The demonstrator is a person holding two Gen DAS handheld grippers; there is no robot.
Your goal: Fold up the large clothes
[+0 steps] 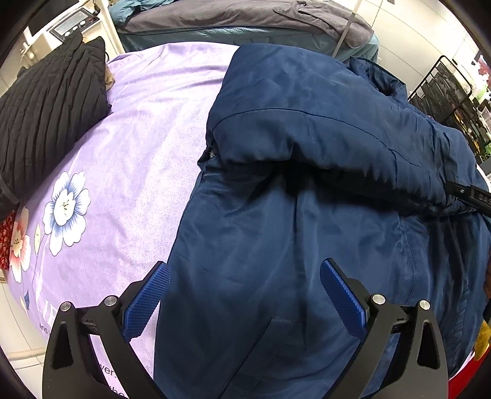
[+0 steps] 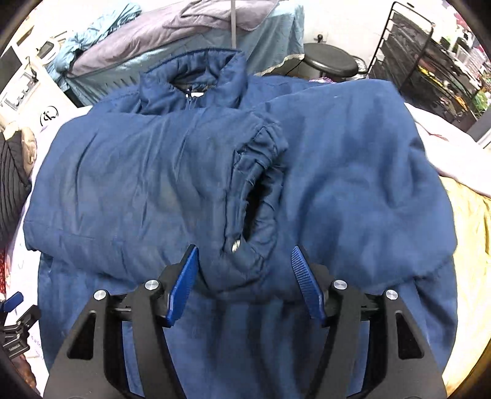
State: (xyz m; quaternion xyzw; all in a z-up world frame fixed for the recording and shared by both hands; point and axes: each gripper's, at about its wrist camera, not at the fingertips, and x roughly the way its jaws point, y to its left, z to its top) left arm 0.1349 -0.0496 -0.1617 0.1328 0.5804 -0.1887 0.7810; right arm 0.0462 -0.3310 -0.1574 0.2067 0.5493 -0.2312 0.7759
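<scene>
A navy padded jacket (image 2: 153,172) lies on a lilac flowered sheet (image 1: 138,147) covering the worktop, collar toward the far edge, both sleeves folded across its chest. The right gripper (image 2: 244,284) stands spread, a sleeve cuff (image 2: 251,214) with a metal snap lying just ahead between its blue pads, which do not press it. The left gripper (image 1: 245,300) is also spread, hovering over the jacket's near left edge, one pad above the sheet. A black pleated garment (image 1: 46,116) is heaped at the worktop's far left corner. Beyond the far edge are grey and teal bedding (image 1: 245,21), a black stool (image 2: 331,61) and a wire rack (image 2: 408,55).
</scene>
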